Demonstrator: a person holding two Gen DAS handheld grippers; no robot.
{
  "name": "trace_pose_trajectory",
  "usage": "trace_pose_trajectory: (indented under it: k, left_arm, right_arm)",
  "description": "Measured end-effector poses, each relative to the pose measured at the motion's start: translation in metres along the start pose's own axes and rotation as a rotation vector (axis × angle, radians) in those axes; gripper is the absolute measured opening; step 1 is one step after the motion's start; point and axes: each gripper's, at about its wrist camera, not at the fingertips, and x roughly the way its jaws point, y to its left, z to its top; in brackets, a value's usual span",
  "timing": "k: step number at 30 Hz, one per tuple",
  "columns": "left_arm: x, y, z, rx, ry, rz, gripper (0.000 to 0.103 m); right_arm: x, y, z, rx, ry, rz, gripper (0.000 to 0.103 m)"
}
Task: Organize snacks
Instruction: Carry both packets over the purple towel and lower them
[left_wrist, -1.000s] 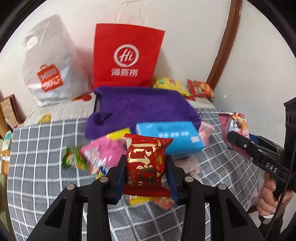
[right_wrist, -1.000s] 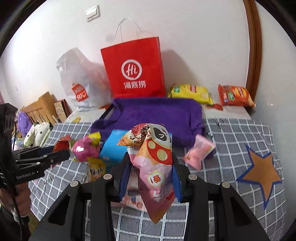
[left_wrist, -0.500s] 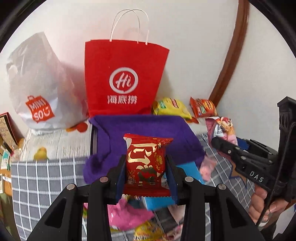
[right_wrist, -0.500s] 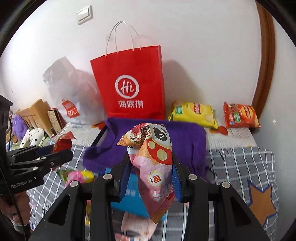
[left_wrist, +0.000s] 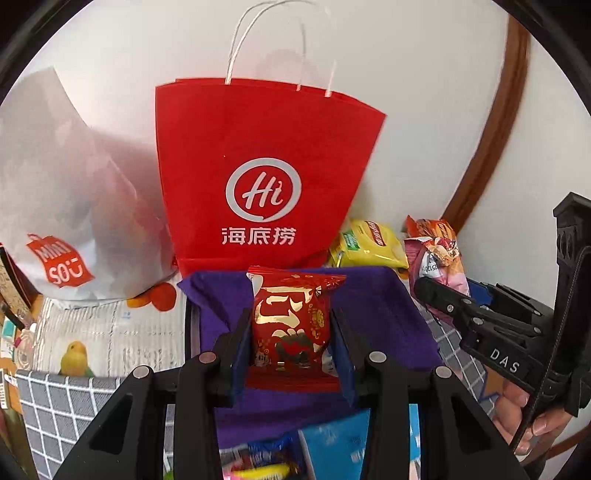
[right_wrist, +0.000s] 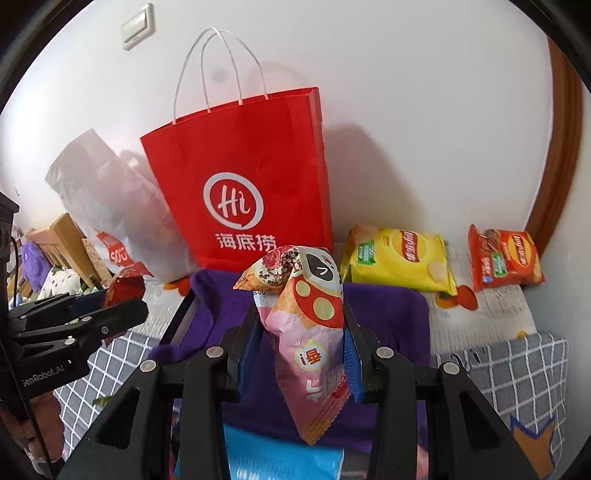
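Two grippers sit nearest my cameras, each pinching a packet. My left gripper (left_wrist: 291, 343) clamps a small red foil snack packet with gold lettering (left_wrist: 291, 321) upright between its blue pads; my right gripper (right_wrist: 301, 350) squeezes a tall pink crinkled snack bag with red and yellow dots (right_wrist: 310, 343), its top flopped over to the left. Below both lies a light blue flat pack (right_wrist: 280, 461) on a grey cloth with a white grid (right_wrist: 517, 373). Just beyond spreads a purple fuzzy fabric bag (right_wrist: 388, 317). Behind it, against the white wall (right_wrist: 424, 110), stands a red paper carrier bag with white handles (right_wrist: 243, 192), a white plastic shopping bag (left_wrist: 70, 206) at its left. To its right lie a yellow crisp packet (right_wrist: 402, 262) and an orange-red crisp packet (right_wrist: 506, 258), near a curved brown wooden frame (right_wrist: 557, 147).
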Motion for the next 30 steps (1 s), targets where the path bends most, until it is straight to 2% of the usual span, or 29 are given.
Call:
trace_pose_trajectory:
  k: [8,13,18,30]
  left_arm:
    - [0.048,0.005,0.022,-0.01,0.029,0.007,0.038]
    - [0.078,0.014,0.018,-0.028,0.065,0.014,0.038]
    - [0.1,0.021,0.008,-0.042,0.116,0.008,0.038]
    - [0.12,0.023,0.006,-0.044,0.171,-0.005,0.038]
  right_arm:
    - [0.046,-0.011,0.012,0.012,0.037,0.011,0.04]
    - [0.077,-0.027,0.003,0.026,0.116,-0.005,0.04]
    - [0.088,-0.047,-0.001,0.046,0.144,-0.012,0.04]
    - [0.125,-0.044,-0.016,-0.015,0.248,-0.075,0.04]
